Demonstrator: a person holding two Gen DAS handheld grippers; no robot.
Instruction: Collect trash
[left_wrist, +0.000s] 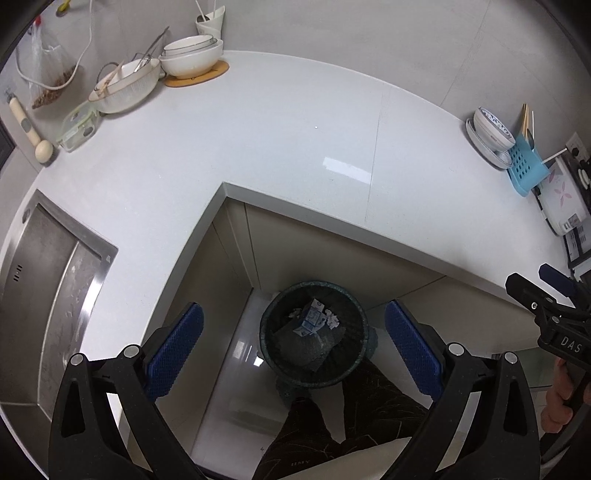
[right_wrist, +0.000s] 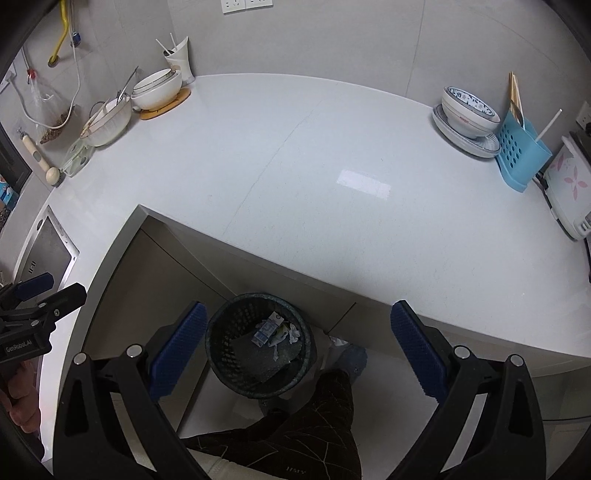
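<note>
Both the left gripper (left_wrist: 293, 347) and the right gripper (right_wrist: 295, 347) hang with blue-padded fingers spread wide and empty, and between each pair, far below on the floor, sits the round dark mesh wastebasket (left_wrist: 271, 354) holding a crumpled blue-and-white carton (left_wrist: 310, 322) and white paper scraps (right_wrist: 293, 334).

Counter (right_wrist: 332, 177): broad middle bare, open to a pass from the front edge. Obstacles hug the walls: stacked white bowls (right_wrist: 157, 88) and colander (right_wrist: 107, 122) back left, patterned bowl on plate (right_wrist: 467, 114) and blue cutlery holder (right_wrist: 521, 155) back right. Sink (left_wrist: 44, 288) cuts the left run. Mesh bin (left_wrist: 314, 343) stands on the floor in the counter's corner, mouth unobstructed from above.
</note>
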